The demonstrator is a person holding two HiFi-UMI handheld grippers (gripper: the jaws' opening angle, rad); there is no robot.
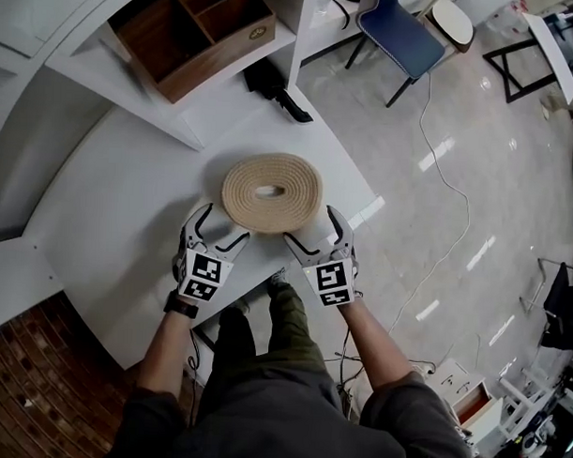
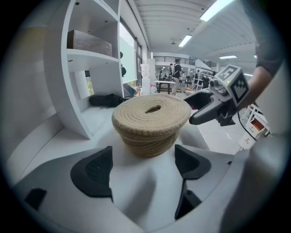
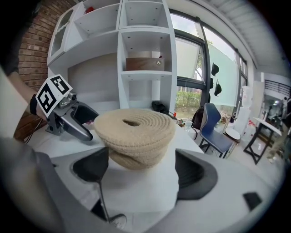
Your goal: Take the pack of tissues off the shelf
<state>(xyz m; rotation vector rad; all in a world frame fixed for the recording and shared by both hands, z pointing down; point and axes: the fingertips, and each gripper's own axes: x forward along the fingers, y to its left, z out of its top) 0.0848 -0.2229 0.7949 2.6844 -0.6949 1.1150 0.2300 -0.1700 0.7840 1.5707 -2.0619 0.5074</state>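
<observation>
Two sets of jaws spread, gripping nothing: left gripper (image 1: 219,229) and right gripper (image 1: 316,232) flank the woven tissue holder (image 1: 272,190) on the surface (image 1: 128,190), near its front edge. Risk: an uneven squeeze slides or tips it off that edge.

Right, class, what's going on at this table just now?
A person holds a gripper in each hand at a white table. The left gripper and right gripper flank a round woven rope container with a slotted top, standing near the table's edge. Both have open fingers; neither grips it. A wooden box sits on the shelf beyond.
</observation>
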